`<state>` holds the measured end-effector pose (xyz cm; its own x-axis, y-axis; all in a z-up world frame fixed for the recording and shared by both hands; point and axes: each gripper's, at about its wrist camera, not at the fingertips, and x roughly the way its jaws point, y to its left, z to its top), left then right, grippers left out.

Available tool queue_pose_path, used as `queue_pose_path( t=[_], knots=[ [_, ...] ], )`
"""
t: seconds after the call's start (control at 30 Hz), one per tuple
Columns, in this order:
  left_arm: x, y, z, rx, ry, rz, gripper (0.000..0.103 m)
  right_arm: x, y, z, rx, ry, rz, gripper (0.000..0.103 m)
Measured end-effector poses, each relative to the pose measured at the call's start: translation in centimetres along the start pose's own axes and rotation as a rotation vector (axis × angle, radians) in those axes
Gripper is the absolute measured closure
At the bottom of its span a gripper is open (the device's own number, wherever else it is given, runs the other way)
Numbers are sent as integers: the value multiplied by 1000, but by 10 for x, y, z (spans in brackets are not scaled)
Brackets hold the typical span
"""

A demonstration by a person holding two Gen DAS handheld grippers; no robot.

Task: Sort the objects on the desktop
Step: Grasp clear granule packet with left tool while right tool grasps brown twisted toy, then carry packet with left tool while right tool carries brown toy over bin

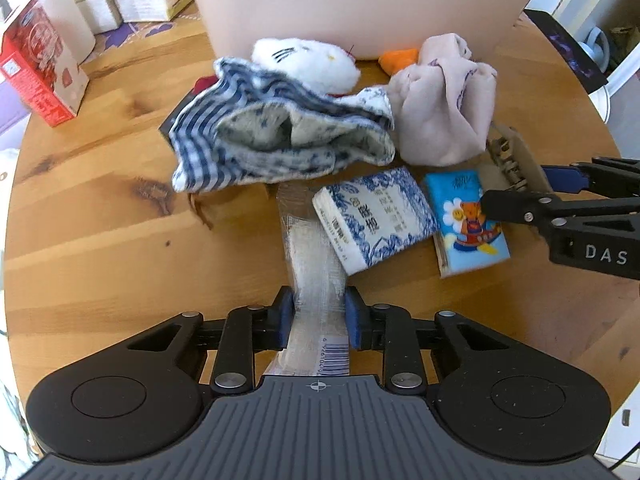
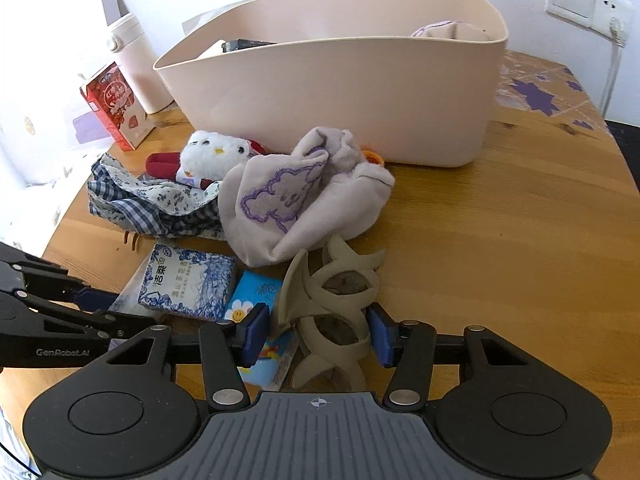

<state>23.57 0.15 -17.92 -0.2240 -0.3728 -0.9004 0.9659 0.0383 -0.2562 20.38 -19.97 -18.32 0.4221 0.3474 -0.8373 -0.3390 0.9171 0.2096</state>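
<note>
A: What can't we make out here?

B: The clear plastic packet (image 1: 316, 280) in our left gripper (image 1: 318, 320). Its far end slips under the blue-and-white tissue pack (image 1: 374, 220), its near end is cut off behind the gripper body, and only a barcode strip reads clearly. The beige tub (image 2: 340, 92) hides most of its contents; we see just a dark edge and a bit of pale cloth above the rim.

A: Textures?

B: The packet is glossy and crinkled. The hair claw (image 2: 332, 312) is matte khaki plastic with curved, interlocking prongs. Nearer the tub than the tissue pack lie a soft grey cloth (image 2: 300, 200) with purple stitching, a checked fabric (image 1: 272, 132) and a fluffy white plush (image 1: 304, 64).

A: Which way do they run?

B: The packet's long axis points away from us toward the tub. The claw lies just right of the tissue pack, lengthwise along the right gripper (image 2: 318, 332).

A: Jaws?

B: Left pads clenched on the packet. The right pads flank the claw, one touching; the other side shows a gap.
</note>
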Motion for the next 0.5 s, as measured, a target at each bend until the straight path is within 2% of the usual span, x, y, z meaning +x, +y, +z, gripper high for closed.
queue_pose_path(
  t=[0.5],
  knots=[
    [-26,4,-38,-24,-23,-10,77,-30,5,-28,42,-40,-29,53]
  ],
)
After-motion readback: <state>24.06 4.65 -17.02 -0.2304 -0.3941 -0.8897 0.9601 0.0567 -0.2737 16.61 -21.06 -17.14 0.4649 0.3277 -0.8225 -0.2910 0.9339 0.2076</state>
